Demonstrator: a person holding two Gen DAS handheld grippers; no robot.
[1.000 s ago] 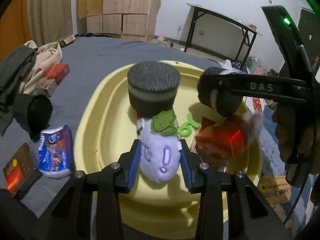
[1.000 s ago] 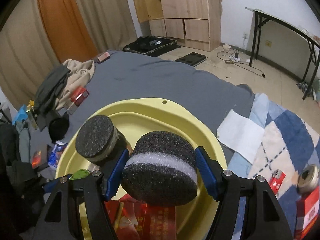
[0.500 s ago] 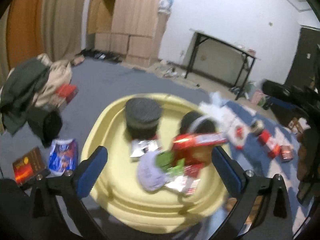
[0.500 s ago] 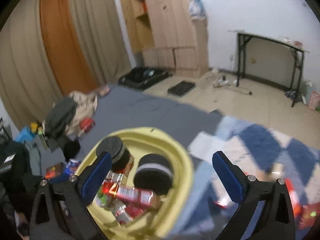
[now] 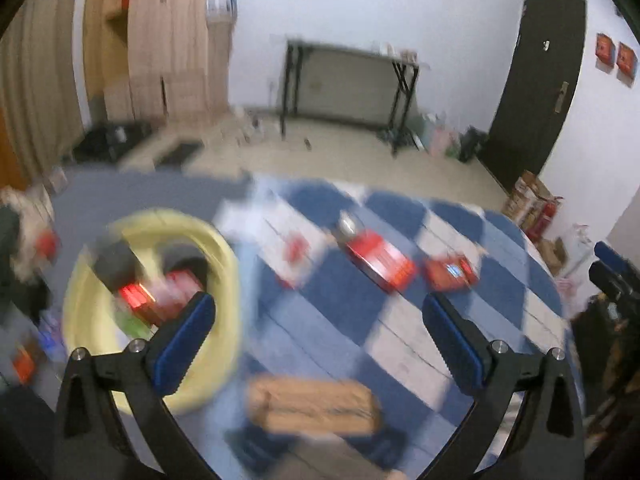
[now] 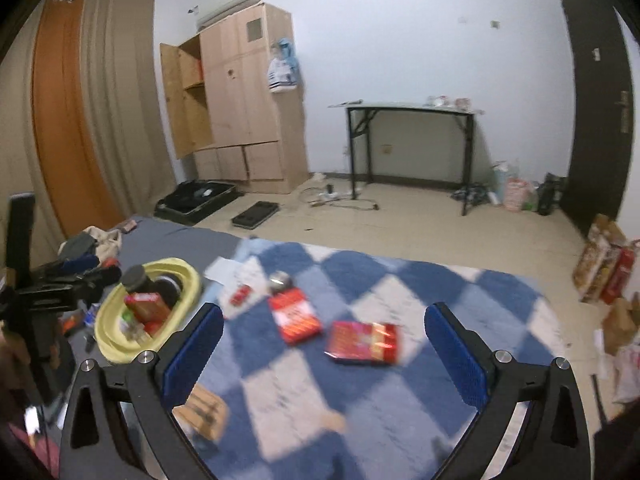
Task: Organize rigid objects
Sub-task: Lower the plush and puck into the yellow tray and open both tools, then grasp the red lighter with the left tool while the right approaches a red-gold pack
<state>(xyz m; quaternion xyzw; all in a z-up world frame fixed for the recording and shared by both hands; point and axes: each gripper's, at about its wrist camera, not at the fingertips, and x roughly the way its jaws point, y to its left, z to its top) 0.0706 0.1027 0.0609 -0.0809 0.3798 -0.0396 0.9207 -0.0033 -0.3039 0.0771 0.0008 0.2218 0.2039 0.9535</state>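
The yellow basin [image 5: 224, 256] [image 6: 188, 280] sits at the left on the bed and holds black foam rolls [image 6: 134, 278], red packets and other items. Two red boxes [image 6: 296, 316] [image 6: 362, 342] lie on the blue-and-white checked blanket [image 6: 400, 280]; they also show in the left wrist view [image 5: 380, 260] [image 5: 450, 274]. A small red item [image 6: 240, 294] and a round metal tin [image 6: 280, 279] lie near them. My left gripper [image 5: 318, 346] is open and empty above the blanket. My right gripper [image 6: 324, 354] is open and empty, above the red boxes. The left view is blurred.
A tan wooden box [image 5: 312, 404] [image 6: 202, 404] lies near the blanket's front edge. Clothes [image 6: 90, 244] and small packets lie left of the basin. A wardrobe [image 6: 236, 112], a black table [image 6: 408, 140] and a dark door [image 6: 596, 112] stand beyond the bed.
Both grippers let go: the purple plush toy and the foam roll now lie in the basin. Both opened wide, pulled back and swung right toward the checked blanket.
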